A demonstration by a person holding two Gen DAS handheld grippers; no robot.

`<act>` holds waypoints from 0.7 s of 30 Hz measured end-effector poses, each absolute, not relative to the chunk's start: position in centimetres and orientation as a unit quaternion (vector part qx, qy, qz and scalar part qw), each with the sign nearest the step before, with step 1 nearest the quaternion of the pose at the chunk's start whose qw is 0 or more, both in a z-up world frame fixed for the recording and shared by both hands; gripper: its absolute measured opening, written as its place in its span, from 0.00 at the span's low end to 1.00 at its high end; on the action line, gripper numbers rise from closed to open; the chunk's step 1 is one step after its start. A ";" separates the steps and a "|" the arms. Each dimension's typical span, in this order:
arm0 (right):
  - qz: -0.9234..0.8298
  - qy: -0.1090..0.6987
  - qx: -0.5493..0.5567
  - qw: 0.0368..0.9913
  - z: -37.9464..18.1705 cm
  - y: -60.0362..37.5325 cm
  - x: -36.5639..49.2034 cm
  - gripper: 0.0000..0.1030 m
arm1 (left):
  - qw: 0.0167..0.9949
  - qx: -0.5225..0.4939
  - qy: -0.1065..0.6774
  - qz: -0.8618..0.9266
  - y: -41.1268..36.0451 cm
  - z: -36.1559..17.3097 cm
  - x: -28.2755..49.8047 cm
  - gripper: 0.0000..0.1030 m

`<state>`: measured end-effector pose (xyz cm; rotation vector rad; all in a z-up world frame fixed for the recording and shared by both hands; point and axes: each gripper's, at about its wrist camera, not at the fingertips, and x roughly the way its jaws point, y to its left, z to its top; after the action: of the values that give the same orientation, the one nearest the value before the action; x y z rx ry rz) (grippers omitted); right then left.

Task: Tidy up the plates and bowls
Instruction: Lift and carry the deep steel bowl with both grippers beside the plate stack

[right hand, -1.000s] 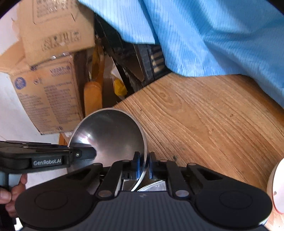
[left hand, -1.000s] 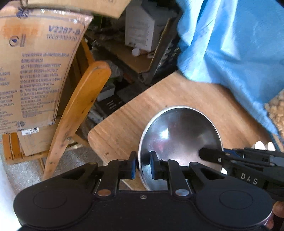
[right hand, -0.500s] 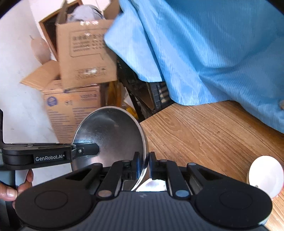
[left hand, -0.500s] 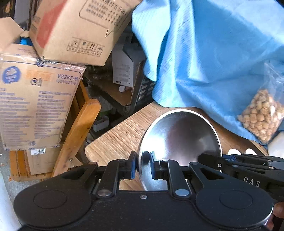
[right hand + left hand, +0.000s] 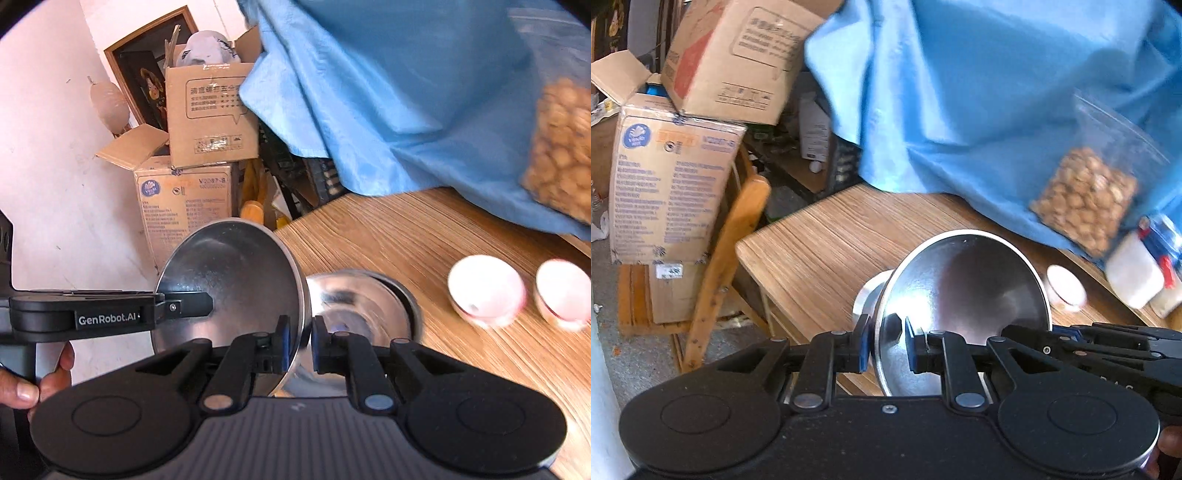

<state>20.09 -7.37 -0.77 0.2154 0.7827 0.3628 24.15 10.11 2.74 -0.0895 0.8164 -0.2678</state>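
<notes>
Both grippers hold one shiny steel bowl [image 5: 964, 295] by opposite rims, lifted and tilted above the wooden table [image 5: 827, 240]. My left gripper [image 5: 886, 347] is shut on its left rim. My right gripper [image 5: 299, 343] is shut on its right rim; the bowl also shows in the right wrist view [image 5: 236, 280]. A second steel bowl [image 5: 365, 306] sits on the table just below and to the right. Two white bowls [image 5: 484, 288] [image 5: 561, 291] stand upside down further right.
A blue cloth [image 5: 997, 96] hangs over the back of the table. A clear bag of nuts [image 5: 1086, 199] leans on it. White containers [image 5: 1134, 273] stand at the right. A wooden chair [image 5: 724, 258] and stacked cardboard boxes [image 5: 668, 184] are left of the table.
Both grippers have lifted the steel bowl higher off the table. The second steel bowl beneath and the two white bowls have come into view.
</notes>
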 end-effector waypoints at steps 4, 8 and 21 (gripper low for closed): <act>0.158 0.386 0.117 0.901 -1.3 -10.2 16.6 0.12 | 0.903 -0.037 0.401 -0.147 7.5 2.2 21.2 0.19; 0.139 0.393 0.150 0.896 -1.8 -13.1 14.0 0.12 | 0.894 -0.026 0.416 -0.165 4.6 1.5 19.0 0.19; 0.048 0.417 0.206 0.884 -3.5 -19.6 10.2 0.12 | 0.845 0.055 0.469 -0.253 -3.1 -0.8 19.5 0.20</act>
<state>10.16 -19.64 -3.51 0.4281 0.8675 0.0990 19.53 -3.14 -0.83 0.1164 0.9893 -0.5339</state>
